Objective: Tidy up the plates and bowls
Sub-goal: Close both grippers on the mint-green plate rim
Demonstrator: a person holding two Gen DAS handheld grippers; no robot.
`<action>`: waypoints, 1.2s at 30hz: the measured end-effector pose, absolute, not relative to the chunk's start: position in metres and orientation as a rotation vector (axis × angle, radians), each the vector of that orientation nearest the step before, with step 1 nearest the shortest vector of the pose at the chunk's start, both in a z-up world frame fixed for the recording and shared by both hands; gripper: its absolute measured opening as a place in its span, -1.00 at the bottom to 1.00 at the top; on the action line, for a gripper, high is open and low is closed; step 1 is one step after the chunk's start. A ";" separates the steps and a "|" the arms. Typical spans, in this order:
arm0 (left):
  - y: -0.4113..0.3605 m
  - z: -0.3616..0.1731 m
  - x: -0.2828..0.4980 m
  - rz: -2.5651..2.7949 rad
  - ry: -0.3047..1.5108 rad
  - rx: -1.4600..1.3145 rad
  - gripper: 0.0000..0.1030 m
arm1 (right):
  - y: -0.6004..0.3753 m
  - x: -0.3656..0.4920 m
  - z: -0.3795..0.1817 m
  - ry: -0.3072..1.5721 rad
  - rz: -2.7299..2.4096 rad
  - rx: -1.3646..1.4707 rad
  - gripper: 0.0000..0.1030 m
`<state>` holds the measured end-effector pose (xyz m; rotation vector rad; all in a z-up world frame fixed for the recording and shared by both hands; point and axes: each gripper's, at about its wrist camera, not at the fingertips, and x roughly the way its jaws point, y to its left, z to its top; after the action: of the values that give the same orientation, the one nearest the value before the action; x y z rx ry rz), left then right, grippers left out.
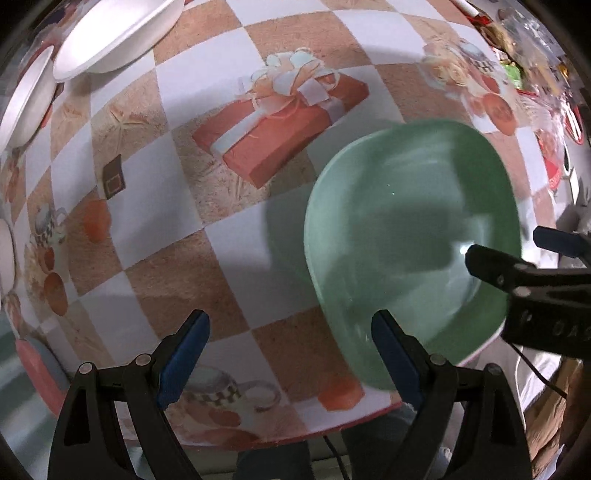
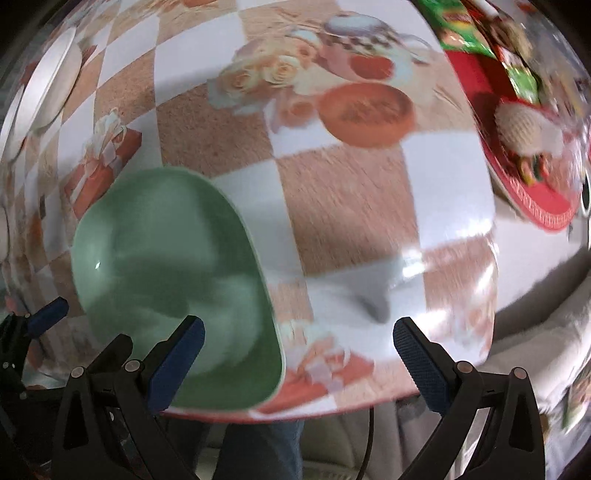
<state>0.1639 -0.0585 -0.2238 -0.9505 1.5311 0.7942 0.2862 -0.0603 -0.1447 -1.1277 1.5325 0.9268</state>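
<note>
A pale green squarish bowl [image 1: 410,240] sits near the table's front edge; it also shows in the right wrist view [image 2: 173,273]. My left gripper [image 1: 291,354] is open and empty, just left of the bowl, its right finger by the bowl's near rim. My right gripper [image 2: 299,354] is open and empty, its left finger over the bowl's near right rim. Its fingers [image 1: 491,264] enter the left wrist view over the bowl's right side. Two white plates or bowls [image 1: 114,33] lie at the far left, one also in the right wrist view [image 2: 48,92].
The table [image 1: 166,206] has a checkered cloth with printed gifts, cups and flowers. A red tray [image 2: 532,192] with snack packets and clutter stands at the far right. The table's front edge [image 2: 332,410] curves just ahead of the grippers. Another white rim [image 1: 5,254] shows at far left.
</note>
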 end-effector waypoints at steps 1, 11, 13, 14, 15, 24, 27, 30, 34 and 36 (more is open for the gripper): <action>-0.059 -0.227 0.165 0.797 1.527 -0.958 0.77 | -0.058 0.284 -0.147 1.523 0.933 -1.146 1.00; -0.074 -0.238 0.181 0.822 1.488 -0.953 1.00 | -0.051 0.269 -0.146 1.465 1.039 -1.174 1.00; -0.075 -0.239 0.184 0.823 1.486 -0.950 1.00 | -0.055 0.271 -0.146 1.458 1.042 -1.168 1.00; -0.075 -0.239 0.187 0.824 1.486 -0.948 1.00 | -0.059 0.270 -0.145 1.454 1.042 -1.163 1.00; -0.076 -0.239 0.193 0.825 1.485 -0.948 1.00 | -0.061 0.271 -0.144 1.451 1.044 -1.160 1.00; -0.069 -0.238 0.202 0.846 1.485 -0.991 1.00 | -0.069 0.270 -0.141 1.455 1.043 -1.153 1.00; -0.068 -0.238 0.201 0.851 1.488 -1.012 1.00 | -0.066 0.272 -0.142 1.457 1.041 -1.158 1.00; -0.069 -0.237 0.201 0.851 1.486 -1.023 0.92 | -0.061 0.269 -0.136 1.434 1.073 -1.169 0.67; -0.072 -0.228 0.206 0.838 1.468 -0.991 0.59 | -0.060 0.263 -0.124 1.406 1.150 -1.172 -0.05; -0.075 -0.221 0.212 0.815 1.459 -0.967 0.31 | -0.061 0.263 -0.123 1.439 1.175 -1.153 -0.43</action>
<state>0.2121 -0.0748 -0.2214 -0.9665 1.4592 0.8147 0.2634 -0.0611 -0.1234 -1.1532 1.4394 1.1747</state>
